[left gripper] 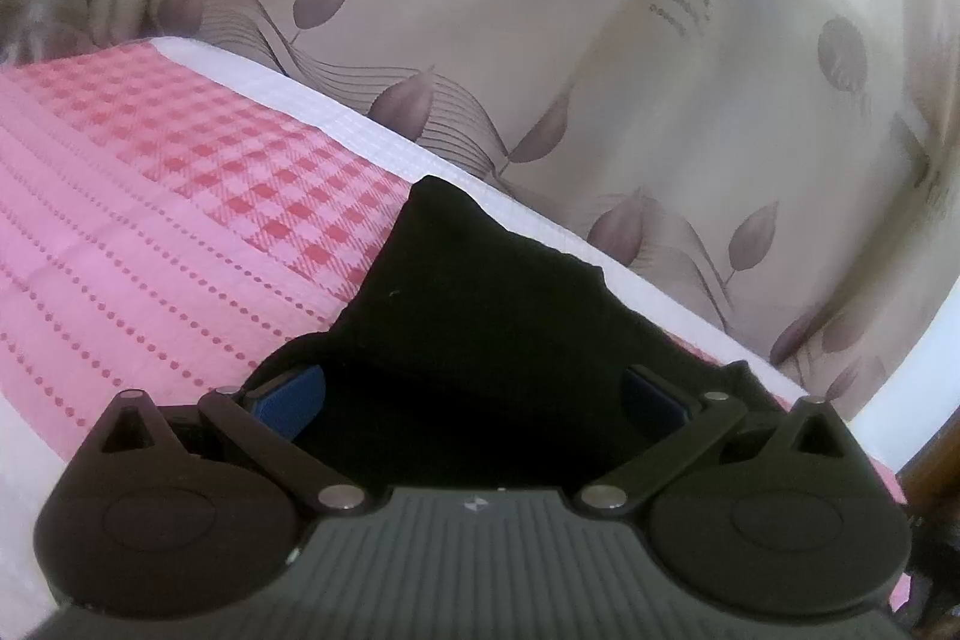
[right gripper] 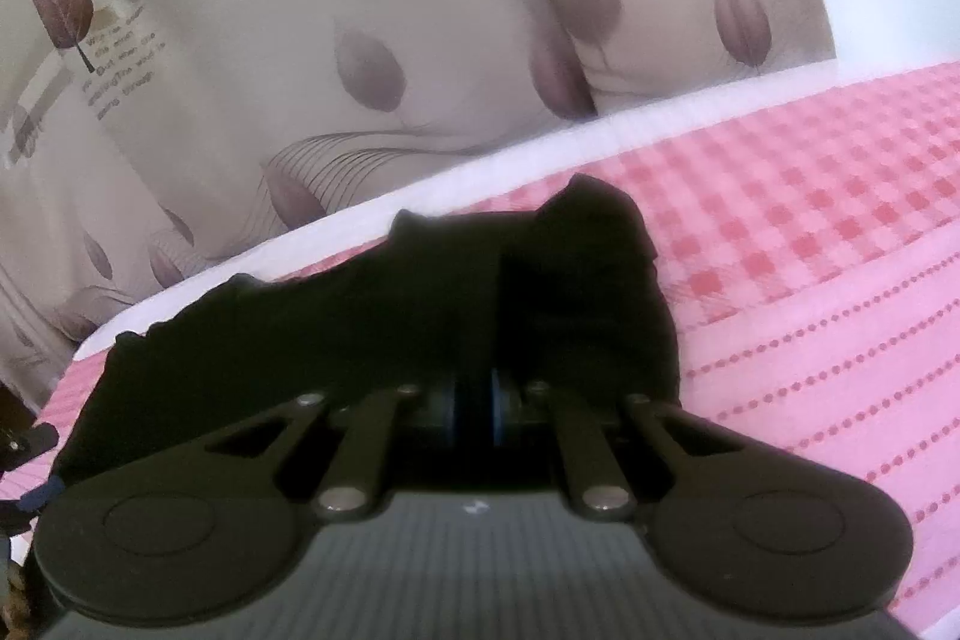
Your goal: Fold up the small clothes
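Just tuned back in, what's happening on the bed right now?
A person is folding a small black garment on the pink checked bedspread, a gripper in each hand. The right tool is shut on a fold of the black cloth. The left tool stands open with the garment lying between its fingers. Leaf-print curtains hang behind.

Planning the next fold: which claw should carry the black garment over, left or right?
Right, probably. Right claw looks shut on the black garment; left claw stands open around it on the pink cover, gripping nothing.
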### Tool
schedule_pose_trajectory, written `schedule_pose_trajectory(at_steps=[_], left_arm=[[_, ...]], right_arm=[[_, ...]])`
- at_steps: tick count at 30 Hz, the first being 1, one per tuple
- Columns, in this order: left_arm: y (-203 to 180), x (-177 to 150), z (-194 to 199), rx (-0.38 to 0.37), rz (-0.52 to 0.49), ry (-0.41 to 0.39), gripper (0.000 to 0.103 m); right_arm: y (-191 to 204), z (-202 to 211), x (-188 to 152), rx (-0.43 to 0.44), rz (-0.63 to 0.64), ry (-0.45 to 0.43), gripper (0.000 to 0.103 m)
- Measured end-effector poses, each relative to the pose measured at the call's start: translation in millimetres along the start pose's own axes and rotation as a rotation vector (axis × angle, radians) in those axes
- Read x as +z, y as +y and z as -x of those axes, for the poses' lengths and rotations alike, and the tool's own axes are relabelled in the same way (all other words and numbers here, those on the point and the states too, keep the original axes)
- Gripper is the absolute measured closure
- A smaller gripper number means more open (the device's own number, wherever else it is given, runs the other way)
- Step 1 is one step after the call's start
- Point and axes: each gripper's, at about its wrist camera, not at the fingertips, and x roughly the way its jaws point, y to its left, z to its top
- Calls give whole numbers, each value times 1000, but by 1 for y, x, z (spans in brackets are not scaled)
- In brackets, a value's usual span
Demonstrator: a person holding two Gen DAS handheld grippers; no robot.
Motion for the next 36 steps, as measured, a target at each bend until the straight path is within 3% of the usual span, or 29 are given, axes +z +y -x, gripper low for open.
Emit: schedule_pose_trajectory(at_steps=[4,7,8,9,11,13,16,19,21,23,28,29,31,32,33,36], left_arm=[[-1,0,0,1,-13,9,0],[2,2,0,-36,-10,33,0],[2,4,1,-59,-20,70,0],[1,6,5,-78,-32,117,1],[3,6,28,-155,-17,170,1],[11,-2,60,-245,-12,203,0],[13,-16,99,-259,-122,260,0],[21,-33,139,-263,-228,250,0],[27,-40,165,-252,-288,213,0],[32,-46,184,-246,-328,192,0],[49,-55,211,-216,-367,198,0],[52,-56,213,-212,-361,200,0],[61,-58,218,-194,-336,197,0],[65,-59,220,-187,-318,202,0],[69,-60,220,-182,-293,215,0],[75,-62,220,-180,-235,238,0]], right_arm=[[-12,8,5,57,-71,20,90],[-14,66,-2,94,-139,-97,80],[-14,92,-8,126,-138,-127,67],[-13,118,-17,139,-124,-140,45],[-17,171,-42,158,-70,-158,21],[-25,215,-70,149,-30,-159,21],[-37,262,-111,128,-41,-122,21],[-39,286,-144,102,-61,-103,21],[-32,293,-160,115,-34,-93,21],[-22,295,-171,70,27,-85,21],[-3,291,-186,54,152,-19,26],[4,287,-190,42,191,9,37],[19,284,-201,-19,294,13,48],[24,283,-203,-56,326,10,63],[24,284,-202,-52,308,8,85],[22,295,-204,-74,288,-2,94]])
